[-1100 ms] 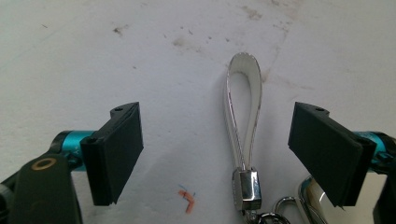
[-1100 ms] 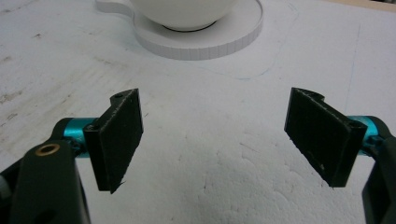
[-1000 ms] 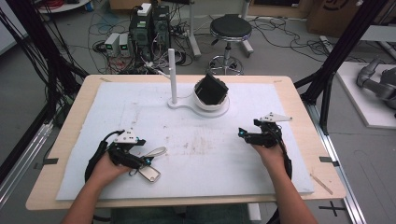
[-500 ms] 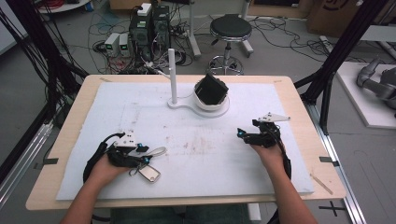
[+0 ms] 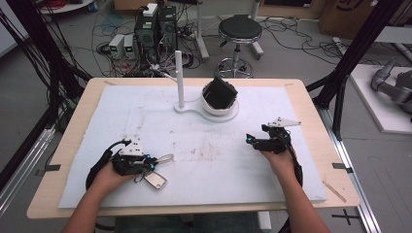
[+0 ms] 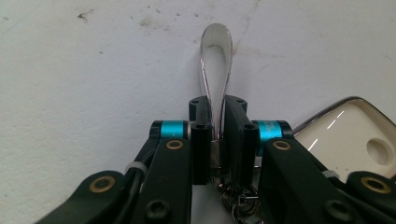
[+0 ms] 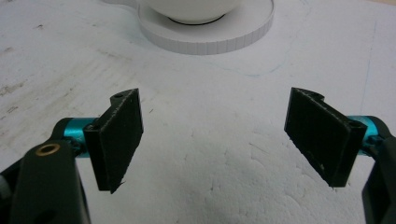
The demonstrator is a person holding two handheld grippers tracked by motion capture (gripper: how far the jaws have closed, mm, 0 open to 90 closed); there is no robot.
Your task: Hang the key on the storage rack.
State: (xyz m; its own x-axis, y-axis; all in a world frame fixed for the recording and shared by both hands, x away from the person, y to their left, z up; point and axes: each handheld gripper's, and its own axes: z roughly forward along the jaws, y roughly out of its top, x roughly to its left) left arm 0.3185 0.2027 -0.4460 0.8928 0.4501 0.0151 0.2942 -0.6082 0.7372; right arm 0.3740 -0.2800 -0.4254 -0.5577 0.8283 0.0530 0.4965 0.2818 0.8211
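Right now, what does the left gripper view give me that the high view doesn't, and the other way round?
Left gripper view alone: the jaws of the left gripper are shut on the metal loop, with chain links below them. High view alone: the white stand with its post and a black object at the far side of the table, and the right gripper resting apart, nothing near its jaws. Both: the loop, the key fob beside the left gripper, and the stained white mat.

Grey concrete floor w/ tangled black cables, round black stool beyond desk's far edge, computer boxes near far-left corner, black frame posts both sides, cardboard box far right, wooden desk w/ white mat.
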